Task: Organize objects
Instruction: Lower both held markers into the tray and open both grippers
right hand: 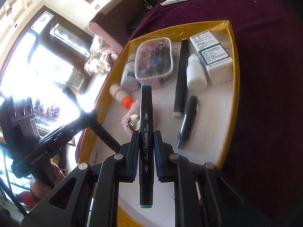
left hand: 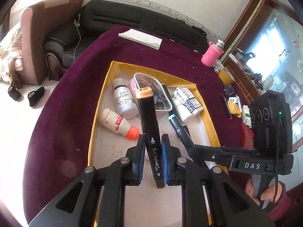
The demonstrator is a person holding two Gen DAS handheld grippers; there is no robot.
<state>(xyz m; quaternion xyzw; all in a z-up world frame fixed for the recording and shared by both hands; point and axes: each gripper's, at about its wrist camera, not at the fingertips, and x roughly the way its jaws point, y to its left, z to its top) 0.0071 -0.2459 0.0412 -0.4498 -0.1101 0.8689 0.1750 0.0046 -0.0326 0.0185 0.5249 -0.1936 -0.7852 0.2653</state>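
- Left hand-held gripper (left hand: 152, 159) pinched a tan-capped marker (left hand: 149, 132), frame center, over the tray (left hand: 200, 94).
- Right hand-held gripper (right hand: 146, 156) clamped a teal-capped marker (right hand: 145, 141).
- Best bet: lay both beside the tray's other marker (right hand: 180, 79).

A tabletop (left hand: 72, 102) under a purple cloth carries a yellow-rimmed tray (left hand: 106, 92). Beyond the tray lies folded white paper (left hand: 141, 37); off its far right corner a pink-sleeved bottle (left hand: 212, 54) stands, and a red-tipped pen (left hand: 226, 106) lies to its right.
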